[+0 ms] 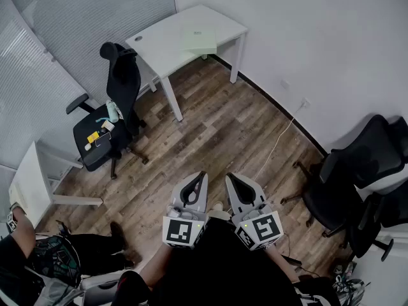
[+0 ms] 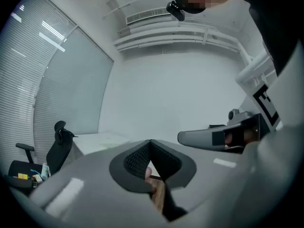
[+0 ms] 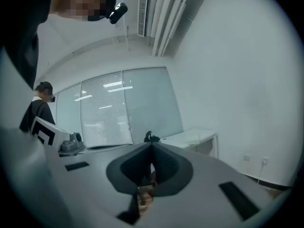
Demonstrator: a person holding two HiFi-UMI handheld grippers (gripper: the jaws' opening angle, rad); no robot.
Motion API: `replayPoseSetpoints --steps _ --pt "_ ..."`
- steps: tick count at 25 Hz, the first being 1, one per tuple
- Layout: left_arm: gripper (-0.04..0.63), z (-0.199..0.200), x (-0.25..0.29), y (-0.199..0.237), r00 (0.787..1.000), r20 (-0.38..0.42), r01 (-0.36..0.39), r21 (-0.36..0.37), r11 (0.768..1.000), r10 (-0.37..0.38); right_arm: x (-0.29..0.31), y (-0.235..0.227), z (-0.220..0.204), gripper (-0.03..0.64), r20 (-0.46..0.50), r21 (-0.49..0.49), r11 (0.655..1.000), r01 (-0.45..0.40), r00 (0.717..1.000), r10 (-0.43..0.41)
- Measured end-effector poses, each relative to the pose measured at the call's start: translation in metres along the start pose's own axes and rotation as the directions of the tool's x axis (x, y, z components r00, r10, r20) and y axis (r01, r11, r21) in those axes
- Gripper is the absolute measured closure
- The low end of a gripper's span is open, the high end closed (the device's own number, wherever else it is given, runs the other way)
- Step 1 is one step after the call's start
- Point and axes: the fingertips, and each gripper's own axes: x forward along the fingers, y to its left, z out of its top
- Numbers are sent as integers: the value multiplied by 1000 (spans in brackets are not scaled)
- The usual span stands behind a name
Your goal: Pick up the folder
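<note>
The folder (image 1: 198, 41) is a pale green flat thing lying on the white desk (image 1: 167, 43) at the far end of the room. My two grippers are held side by side close to my body, far from that desk. My left gripper (image 1: 203, 174) is shut with nothing between its jaws, and its tips meet in the left gripper view (image 2: 150, 141). My right gripper (image 1: 229, 177) is also shut and empty, with its tips together in the right gripper view (image 3: 152, 144). The desk (image 2: 102, 139) shows far off beyond the left jaws and again beyond the right jaws (image 3: 190, 137).
A black office chair (image 1: 105, 129) with a bottle and small items on its seat stands left of the desk. More black chairs (image 1: 357, 171) crowd the right wall. Another white table (image 1: 29, 187) and a person (image 1: 25, 260) are at the lower left. A white cable (image 1: 277, 142) crosses the wooden floor.
</note>
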Motion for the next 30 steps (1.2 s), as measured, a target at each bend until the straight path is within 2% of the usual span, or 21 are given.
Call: replayPoseSetpoints --steps 8,13,22,30 --pt "591 -2 -3 -2 1000 -3 2 -18 1000 -2 -5 6 0 618 10 -4 1000 -11 1000 11" --pt "591 -1 0 -5 1000 15 19 11 1000 -20 -7 4 1 618 10 -11 1000 -6 1000 6" --pt "591 -2 6 -11 999 17 29 -36 999 -28 -9 -4 2 618 11 -25 1000 -7 1000 7" --pt "591 -4 11 3 999 36 9 -46 999 -7 3 -11 -3 618 -5 21 1000 7 1000 -7"
